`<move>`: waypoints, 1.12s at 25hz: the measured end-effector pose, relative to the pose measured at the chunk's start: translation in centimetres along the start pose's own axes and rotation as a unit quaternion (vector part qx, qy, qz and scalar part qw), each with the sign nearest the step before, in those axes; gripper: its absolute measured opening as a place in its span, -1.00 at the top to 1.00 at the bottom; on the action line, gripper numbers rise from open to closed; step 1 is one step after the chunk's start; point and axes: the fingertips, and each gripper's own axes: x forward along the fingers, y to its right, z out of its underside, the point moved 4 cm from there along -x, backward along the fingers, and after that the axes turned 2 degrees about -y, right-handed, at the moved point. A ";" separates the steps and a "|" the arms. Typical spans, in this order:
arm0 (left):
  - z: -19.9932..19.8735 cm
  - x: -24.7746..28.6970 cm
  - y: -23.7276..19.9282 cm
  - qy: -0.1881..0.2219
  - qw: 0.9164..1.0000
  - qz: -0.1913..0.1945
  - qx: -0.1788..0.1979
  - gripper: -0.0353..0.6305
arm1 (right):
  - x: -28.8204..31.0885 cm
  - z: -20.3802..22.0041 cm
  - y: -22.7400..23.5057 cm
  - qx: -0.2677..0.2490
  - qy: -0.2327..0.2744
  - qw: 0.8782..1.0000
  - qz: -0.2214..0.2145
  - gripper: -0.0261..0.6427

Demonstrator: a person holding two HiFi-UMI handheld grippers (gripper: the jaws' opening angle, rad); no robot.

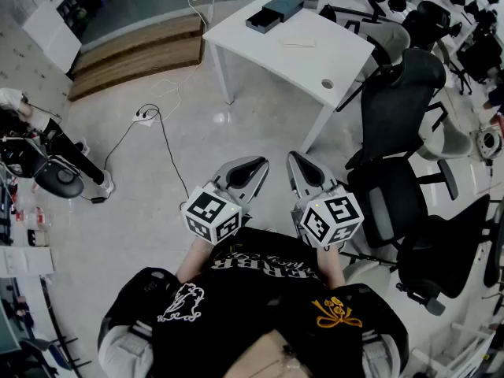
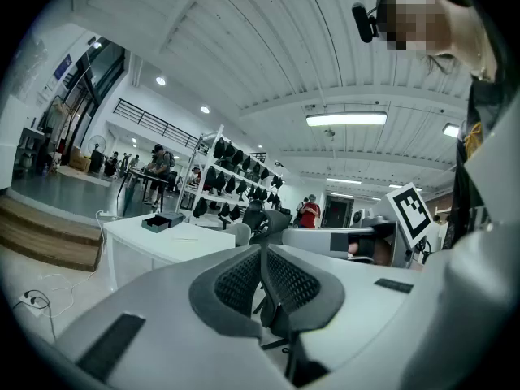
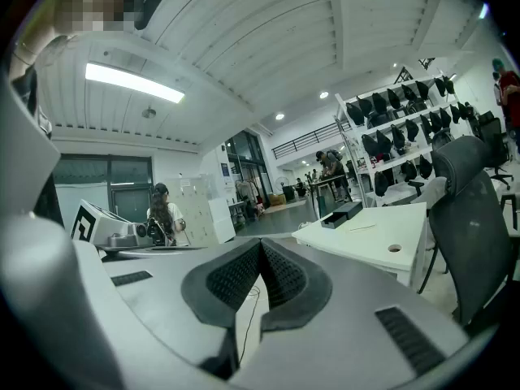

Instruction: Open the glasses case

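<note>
Out in the middle of the floor, well short of the white table [image 1: 331, 53], the person holds both tools up close to the chest, side by side and pointing roughly level toward it. The left gripper [image 1: 250, 168] has its jaws pressed together with nothing between them; you can see the ribbed pads [image 2: 244, 279] meeting in its own view. Same deal with the right gripper [image 1: 302, 168]: jaws closed tight and empty.

The dark case [image 1: 272, 14] sits at the far end of the table, near the edge, well apart from both grippers. It looks boxy from here and I can't tell whether it's open or closed. A flat pale item [image 1: 299, 43] lies near it on the tabletop. Black office chairs [image 1: 398, 101] crowd the right side of the table, and a cable [image 1: 169, 144] snakes across the floor on the left.
</note>
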 end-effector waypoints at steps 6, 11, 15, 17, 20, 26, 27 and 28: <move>-0.3 0.4 0.6 0.000 1.000 0.000 -0.005 0.78 | -0.6 -0.3 0.1 -0.010 -0.007 1.000 0.000 0.88; 0.1 0.7 0.8 -0.003 1.000 -0.004 -0.010 0.78 | -1.2 0.1 0.5 0.013 0.001 1.000 -0.004 0.88; 0.4 1.1 1.3 -0.005 1.000 -0.008 -0.012 0.78 | -2.0 0.6 1.2 0.038 0.006 0.999 -0.011 0.88; 0.6 1.3 1.7 -0.007 1.000 -0.010 -0.013 0.78 | -2.4 0.9 1.7 0.043 0.005 0.999 -0.011 0.88; 0.7 1.7 2.0 -0.016 1.000 -0.010 -0.011 0.78 | -2.7 1.2 2.2 0.050 0.004 0.999 -0.011 0.88; 0.1 3.5 2.1 -0.023 1.000 -0.004 -0.006 0.78 | -2.7 0.9 3.9 0.062 0.010 0.998 -0.006 0.88; 0.0 3.9 2.0 -0.024 1.000 -0.003 -0.006 0.78 | -2.5 0.8 4.4 0.063 0.009 0.998 -0.005 0.88; 0.0 4.3 1.8 -0.026 1.000 -0.003 -0.006 0.78 | -2.2 0.7 4.8 0.065 0.009 0.998 -0.004 0.88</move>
